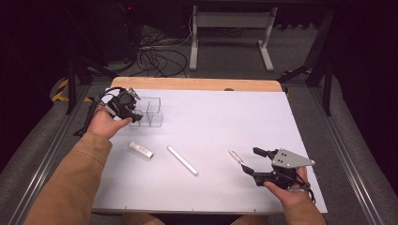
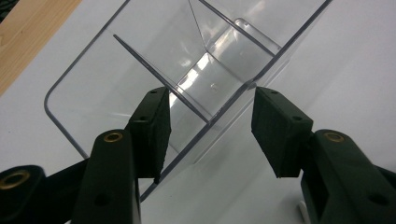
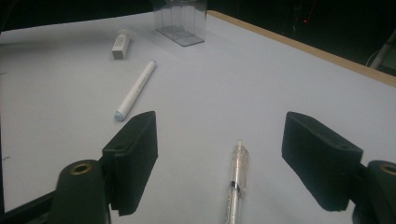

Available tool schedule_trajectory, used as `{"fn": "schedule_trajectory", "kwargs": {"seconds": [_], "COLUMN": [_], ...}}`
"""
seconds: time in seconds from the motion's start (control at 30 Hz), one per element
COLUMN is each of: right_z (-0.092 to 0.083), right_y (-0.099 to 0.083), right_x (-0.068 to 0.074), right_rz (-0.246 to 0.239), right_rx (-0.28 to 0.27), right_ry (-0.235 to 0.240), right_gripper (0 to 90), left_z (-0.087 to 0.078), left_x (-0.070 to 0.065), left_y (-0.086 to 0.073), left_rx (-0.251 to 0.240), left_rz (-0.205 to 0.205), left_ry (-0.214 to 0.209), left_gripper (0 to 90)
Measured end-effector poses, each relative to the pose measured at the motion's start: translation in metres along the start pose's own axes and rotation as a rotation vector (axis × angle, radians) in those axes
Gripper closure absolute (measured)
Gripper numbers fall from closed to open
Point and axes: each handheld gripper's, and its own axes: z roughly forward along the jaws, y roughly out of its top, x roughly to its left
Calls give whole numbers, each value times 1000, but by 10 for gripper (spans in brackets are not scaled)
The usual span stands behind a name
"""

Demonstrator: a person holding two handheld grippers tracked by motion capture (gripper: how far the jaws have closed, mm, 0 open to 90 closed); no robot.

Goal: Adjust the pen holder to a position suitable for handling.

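Observation:
A clear plastic organizer box (image 1: 151, 111) with inner dividers stands at the table's far left. My left gripper (image 1: 136, 116) is at its near left corner. In the left gripper view my left gripper (image 2: 210, 130) straddles one outer wall of the box (image 2: 88, 65): one pad sits over the inside, the other outside, and neither presses on the wall. A clear pen (image 1: 236, 158) lies at the front right, and my right gripper (image 1: 251, 160) stands open around it. In the right gripper view the pen (image 3: 237, 182) lies on the table between the wide-apart jaws of my right gripper (image 3: 219, 154), untouched.
A white marker (image 1: 182, 161) (image 3: 136, 89) lies near the middle front. A short white tube (image 1: 141, 150) (image 3: 121, 44) lies left of it, in front of the box (image 3: 182, 21). The white mat ends at a wooden strip (image 1: 197, 84) along the far edge.

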Motion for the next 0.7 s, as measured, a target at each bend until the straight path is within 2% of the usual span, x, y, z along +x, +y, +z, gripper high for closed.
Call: {"fn": "schedule_trajectory", "kwargs": {"seconds": [0.13, 0.17, 0.27, 0.57, 0.7], "right_z": [0, 0, 0, 1, 1], "right_y": [0, 0, 0, 0, -1], "right_x": [0, 0, 0, 0, 0], "right_rz": [-7, -4, -4, -4, -1], "right_rx": [1, 0, 1, 4, 4], "right_ry": [2, 2, 1, 4, 5], "right_gripper": [276, 275, 275, 273, 273], "left_z": [6, 9, 10, 10, 8], "left_x": [1, 3, 5, 6, 6], "left_y": [-1, -1, -2, -3, -4], "left_rx": [21, 30, 23, 32, 45], "left_rz": [7, 20, 20, 58, 88], "left_ry": [-19, -31, -44, -46, -47], "left_gripper": [487, 500, 494, 507, 552]}}
